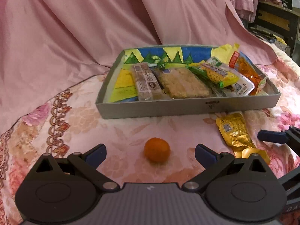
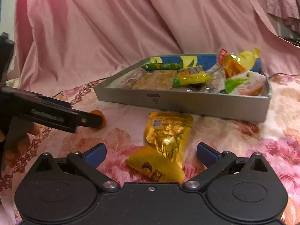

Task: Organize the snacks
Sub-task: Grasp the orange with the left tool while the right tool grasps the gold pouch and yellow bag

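A grey tray [image 1: 187, 106] with a painted inside holds several snack packets; it also shows in the right wrist view [image 2: 187, 103]. A small orange [image 1: 157, 152] lies on the floral cloth between the open fingers of my left gripper [image 1: 151, 154]. A gold foil packet [image 2: 167, 131] and a yellow packet [image 2: 155, 166] lie in front of the tray, between the open fingers of my right gripper [image 2: 151, 154]. The gold packet also shows in the left wrist view [image 1: 234, 131]. In the right wrist view the left gripper's finger [image 2: 90, 119] hides most of the orange [image 2: 103, 121].
Pink draped fabric [image 1: 93, 28] rises behind the tray. The floral cloth [image 1: 56, 121] covers the surface. Dark furniture [image 1: 277, 18] stands at the far right. The right gripper's fingertip [image 1: 271, 136] enters the left wrist view at the right edge.
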`<state>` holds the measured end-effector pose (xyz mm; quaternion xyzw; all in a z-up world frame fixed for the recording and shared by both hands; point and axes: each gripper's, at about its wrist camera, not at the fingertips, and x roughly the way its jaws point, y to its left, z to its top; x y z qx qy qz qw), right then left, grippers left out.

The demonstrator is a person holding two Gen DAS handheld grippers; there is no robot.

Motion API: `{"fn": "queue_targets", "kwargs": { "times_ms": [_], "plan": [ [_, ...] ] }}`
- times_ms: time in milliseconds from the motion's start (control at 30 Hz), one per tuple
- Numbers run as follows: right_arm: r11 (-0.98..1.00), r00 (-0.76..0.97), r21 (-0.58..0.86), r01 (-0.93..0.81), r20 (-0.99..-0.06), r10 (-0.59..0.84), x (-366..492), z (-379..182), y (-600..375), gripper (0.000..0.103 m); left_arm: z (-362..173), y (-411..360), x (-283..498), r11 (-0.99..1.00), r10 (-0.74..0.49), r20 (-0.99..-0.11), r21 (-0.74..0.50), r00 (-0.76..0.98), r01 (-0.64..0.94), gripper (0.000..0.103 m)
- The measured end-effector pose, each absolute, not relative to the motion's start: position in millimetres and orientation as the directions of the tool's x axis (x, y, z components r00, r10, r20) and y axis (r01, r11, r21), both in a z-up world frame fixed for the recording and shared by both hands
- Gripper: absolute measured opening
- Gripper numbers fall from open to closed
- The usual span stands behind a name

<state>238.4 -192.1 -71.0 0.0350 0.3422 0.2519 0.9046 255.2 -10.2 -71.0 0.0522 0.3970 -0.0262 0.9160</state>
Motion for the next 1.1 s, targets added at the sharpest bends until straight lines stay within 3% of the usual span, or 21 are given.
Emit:
{"fn": "queue_targets", "kwargs": {
  "times_ms": [300,467,567,700,900,1100],
  "plan": [
    [0.869,0.636,0.247,-0.429,-0.600,0.485,254.3,-73.5,-194.2,0.086,-84.7,-13.0,268.7,0.993,0.016,-0.730,0.093,0.684,0.076,0.102],
    [0.881,0.644,0.198,-0.430,-0.616,0.453,253.2,-74.5,-187.2,0.080,-88.4,-10.4,269.9,0.995,-0.010,-0.741,0.059,0.672,0.080,0.093],
    [0.883,0.646,0.171,-0.438,-0.623,0.441,250.8,-74.7,-183.0,0.073,-88.8,-9.0,268.4,0.996,-0.024,-0.741,0.039,0.672,0.078,0.085],
    [0.886,0.651,0.155,-0.438,-0.624,0.431,248.7,-74.8,-181.3,0.059,-88.1,-9.2,265.8,0.993,-0.075,-0.737,0.006,0.672,0.116,0.066],
    [0.888,0.656,0.138,-0.438,-0.626,0.421,246.6,-74.9,-179.5,0.057,-86.1,-12.2,260.2,0.989,-0.102,-0.732,-0.002,0.673,0.147,0.037],
    [0.900,0.660,0.124,-0.419,-0.639,0.396,246.1,-73.9,-179.3,0.060,-86.6,-11.5,255.5,0.991,-0.102,-0.728,-0.017,0.678,0.130,0.036]
  ]
}}
